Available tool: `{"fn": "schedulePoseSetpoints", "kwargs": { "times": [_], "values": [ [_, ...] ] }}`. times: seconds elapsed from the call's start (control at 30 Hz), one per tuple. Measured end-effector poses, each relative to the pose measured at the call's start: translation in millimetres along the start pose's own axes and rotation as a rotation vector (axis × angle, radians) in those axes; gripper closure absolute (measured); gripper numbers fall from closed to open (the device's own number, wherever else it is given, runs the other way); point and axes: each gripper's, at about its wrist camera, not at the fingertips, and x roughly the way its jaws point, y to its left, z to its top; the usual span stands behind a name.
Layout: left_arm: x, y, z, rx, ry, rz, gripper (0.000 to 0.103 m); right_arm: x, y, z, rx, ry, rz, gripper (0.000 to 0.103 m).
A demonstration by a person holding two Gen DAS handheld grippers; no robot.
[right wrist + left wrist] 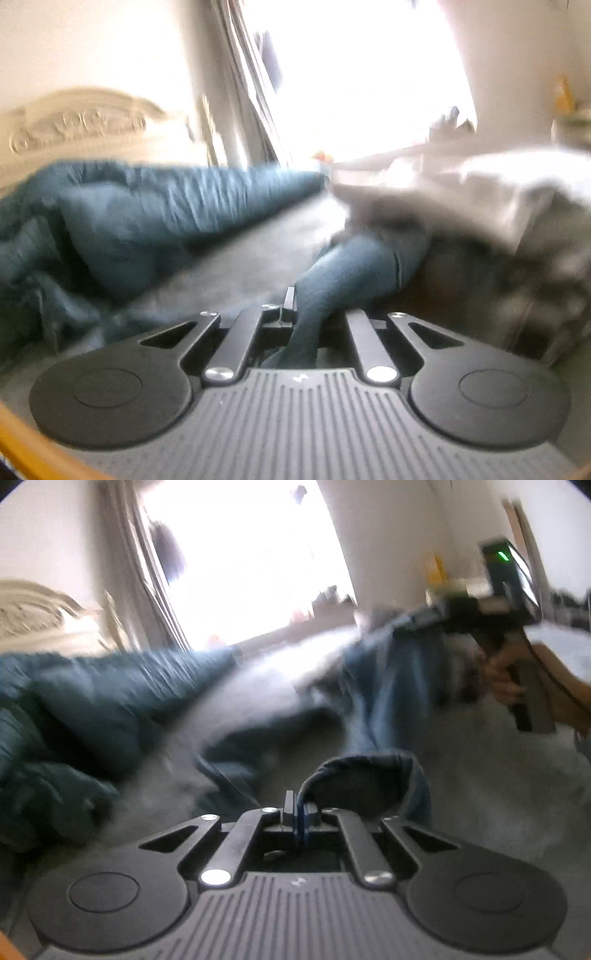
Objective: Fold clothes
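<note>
A: While both views blur, what holds the jeans (384, 686)?

B: The left gripper (295, 814) pinches a hem; the right gripper (295, 306) is clamped on denim too. The jeans lie on the grey bed (480, 775).

A: What's nearby?

B: A teal duvet (92, 701) bunched to the left, pale laundry (498, 192) heaped right, a bright window (251, 554) beyond.

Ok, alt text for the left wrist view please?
The left claw is shut on a jeans hem, while the right claw lifts the jeans' other end above a grey bed. A teal duvet lies bunched left; everything is motion-blurred.
</note>
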Motion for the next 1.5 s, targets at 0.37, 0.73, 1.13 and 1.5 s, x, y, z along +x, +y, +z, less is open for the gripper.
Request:
{"fn": "schedulePoseSetpoints", "kwargs": {
  "times": [0.37, 0.73, 1.13, 1.5],
  "values": [
    [-135.9, 72.3, 70.5, -0.104, -0.4, 0.15, 0.1, -130.3, 84.2, 108.7, -0.155, -0.257, 0.184, 0.099],
    [-231.1, 101.6, 125.1, -0.168, -0.615, 0.118, 0.1, -267.2, 125.2, 208.9, -0.219, -0.374, 0.133, 0.099],
    [-39.5, 95.0, 73.7, -0.236, -0.052, 0.041, 0.093, -145.0, 48.8, 93.5, -0.135, 0.382, 0.059, 0.098],
    [63.6, 35.6, 15.8, 0.215, 0.606, -0.113, 0.015, -164.4, -26.7, 34.1, -0.153, 0.546, -0.064, 0.022]
  ]
}}
